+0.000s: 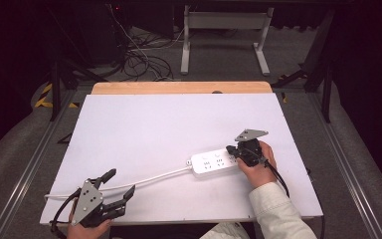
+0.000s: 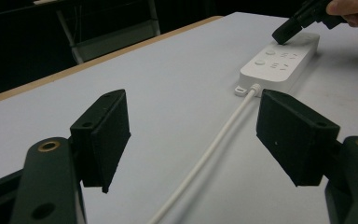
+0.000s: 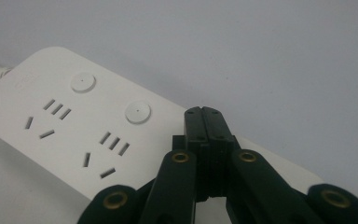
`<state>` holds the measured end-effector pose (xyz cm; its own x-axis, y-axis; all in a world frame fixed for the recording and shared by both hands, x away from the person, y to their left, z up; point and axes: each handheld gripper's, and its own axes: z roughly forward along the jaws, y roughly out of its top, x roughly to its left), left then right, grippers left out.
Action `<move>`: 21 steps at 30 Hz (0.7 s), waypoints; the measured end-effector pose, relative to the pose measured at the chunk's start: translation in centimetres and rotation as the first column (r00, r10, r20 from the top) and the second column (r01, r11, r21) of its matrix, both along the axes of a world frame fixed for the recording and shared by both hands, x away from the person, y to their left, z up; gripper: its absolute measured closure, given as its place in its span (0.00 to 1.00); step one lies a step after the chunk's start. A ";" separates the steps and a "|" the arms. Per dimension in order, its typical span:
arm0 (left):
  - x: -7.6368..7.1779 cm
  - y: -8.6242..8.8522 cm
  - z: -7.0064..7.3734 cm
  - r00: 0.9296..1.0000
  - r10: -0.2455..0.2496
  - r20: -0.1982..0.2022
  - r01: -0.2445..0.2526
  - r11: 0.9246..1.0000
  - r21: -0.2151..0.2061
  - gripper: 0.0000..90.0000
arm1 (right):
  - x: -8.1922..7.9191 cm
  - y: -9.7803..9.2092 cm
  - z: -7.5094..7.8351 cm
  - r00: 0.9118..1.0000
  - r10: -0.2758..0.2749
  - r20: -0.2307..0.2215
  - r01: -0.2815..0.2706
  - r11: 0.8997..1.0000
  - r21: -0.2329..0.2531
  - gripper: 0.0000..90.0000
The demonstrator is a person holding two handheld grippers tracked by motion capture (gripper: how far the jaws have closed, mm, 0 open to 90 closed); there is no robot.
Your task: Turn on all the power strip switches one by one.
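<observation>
The big white table point(image 1: 144, 124) has a white power strip point(image 1: 214, 163) lying flat on its right side, near the front. A white cord point(image 1: 144, 178) runs from the strip's left end across the table toward the front left corner. The right gripper point(image 1: 235, 151) has its jaws pressed tight together with nothing between them — its tip sits on top of the strip, maybe on a button, but that spot is hidden. The left gripper point(image 1: 121, 185) hangs over the cord with its jaws wide apart, one on each side — not touching it.
</observation>
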<state>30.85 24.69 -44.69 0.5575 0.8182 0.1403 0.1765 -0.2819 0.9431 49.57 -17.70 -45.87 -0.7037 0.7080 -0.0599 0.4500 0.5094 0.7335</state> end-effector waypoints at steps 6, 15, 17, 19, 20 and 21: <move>0.0 0.0 0.0 1.000 0.000 0.001 0.000 1.000 0.002 0.29 | 0.0 0.1 0.0 1.000 -0.009 -0.011 0.009 1.000 -0.009 1.00; -0.1 0.0 0.0 1.000 0.001 0.001 -0.001 1.000 0.000 0.29 | 0.1 0.2 0.0 1.000 -0.011 -0.018 0.011 1.000 -0.010 1.00; 0.0 0.0 0.0 1.000 0.000 0.002 0.000 1.000 0.001 0.29 | 0.1 0.2 0.0 1.000 -0.010 -0.018 0.010 1.000 -0.013 1.00; 0.0 0.0 0.0 1.000 0.001 0.002 -0.001 1.000 0.000 0.29 | 0.1 0.1 0.0 1.000 -0.013 -0.021 0.013 1.000 -0.005 1.00; -0.1 0.0 0.0 1.000 0.001 0.002 -0.001 1.000 0.000 0.29 | 0.2 0.1 0.0 1.000 -0.012 -0.023 0.011 1.000 -0.006 1.00; -0.1 0.0 0.0 1.000 0.001 0.003 -0.001 1.000 0.001 0.29 | 0.2 0.1 0.0 1.000 -0.013 -0.024 0.012 1.000 -0.004 1.00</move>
<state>30.80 24.68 -44.69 0.5564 0.8185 0.1428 0.1741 -0.2829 0.9432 49.73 -17.60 -45.89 -0.6961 0.7165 -0.0454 0.4741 0.5062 0.7204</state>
